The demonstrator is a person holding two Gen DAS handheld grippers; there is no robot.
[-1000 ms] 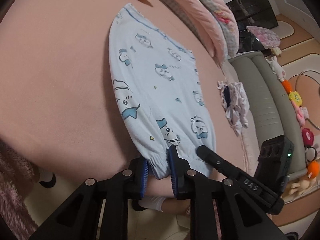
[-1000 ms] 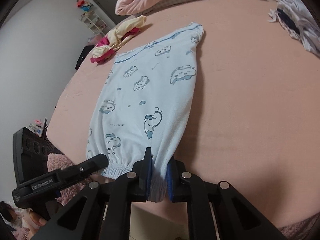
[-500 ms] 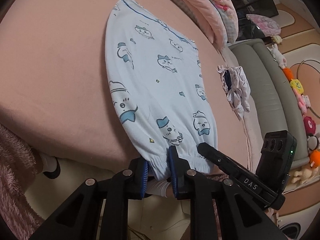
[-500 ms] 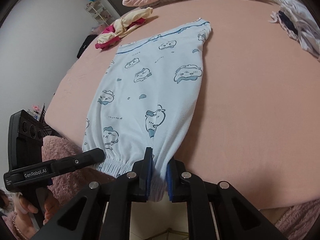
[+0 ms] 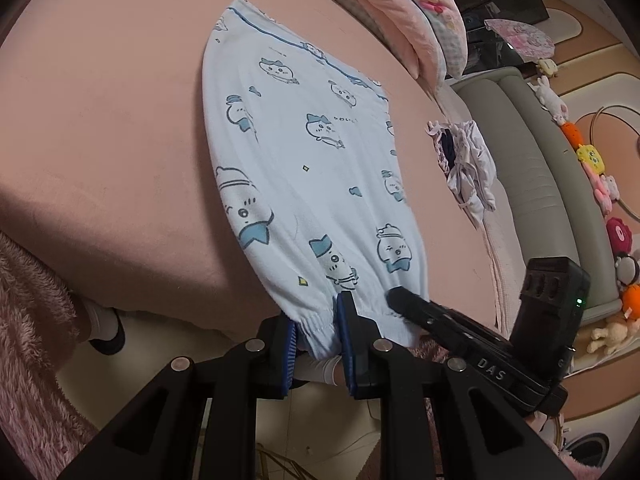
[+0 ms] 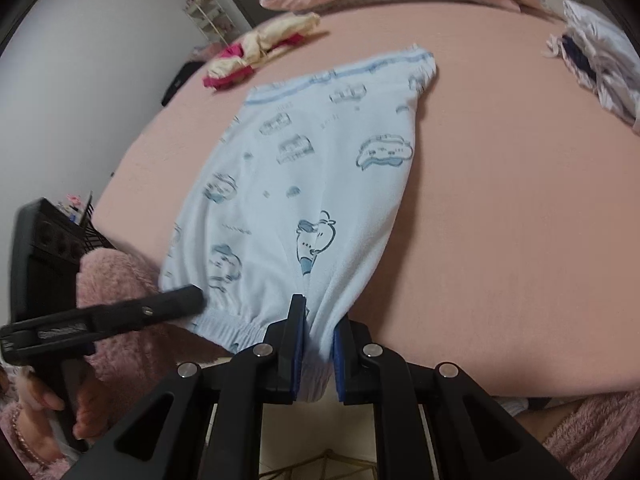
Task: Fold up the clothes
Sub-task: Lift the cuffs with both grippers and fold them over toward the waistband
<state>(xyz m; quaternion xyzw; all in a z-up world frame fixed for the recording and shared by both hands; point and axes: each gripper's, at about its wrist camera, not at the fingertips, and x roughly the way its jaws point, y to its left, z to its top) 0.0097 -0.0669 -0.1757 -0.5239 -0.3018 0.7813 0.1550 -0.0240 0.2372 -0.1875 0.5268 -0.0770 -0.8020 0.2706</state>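
Light blue pyjama trousers with cartoon prints lie flat on the pink bed, waistband at the far end, gathered cuffs at the near edge. My left gripper is shut on the cuff hem at its left part. My right gripper is shut on the cuff of the same trousers at its right part. Each gripper shows in the other's view: the right gripper beside the cuff, the left gripper at the cuff's left. The hem hangs a little over the bed's edge.
A red and cream garment lies at the far left of the bed, a white and dark garment at its right side. A pink quilt is piled at the head. A grey sofa with soft toys stands beyond.
Both grippers have rolled slightly and drawn back a little with the cuffs, so the hem now hangs past the bed's edge. The grips are unchanged.
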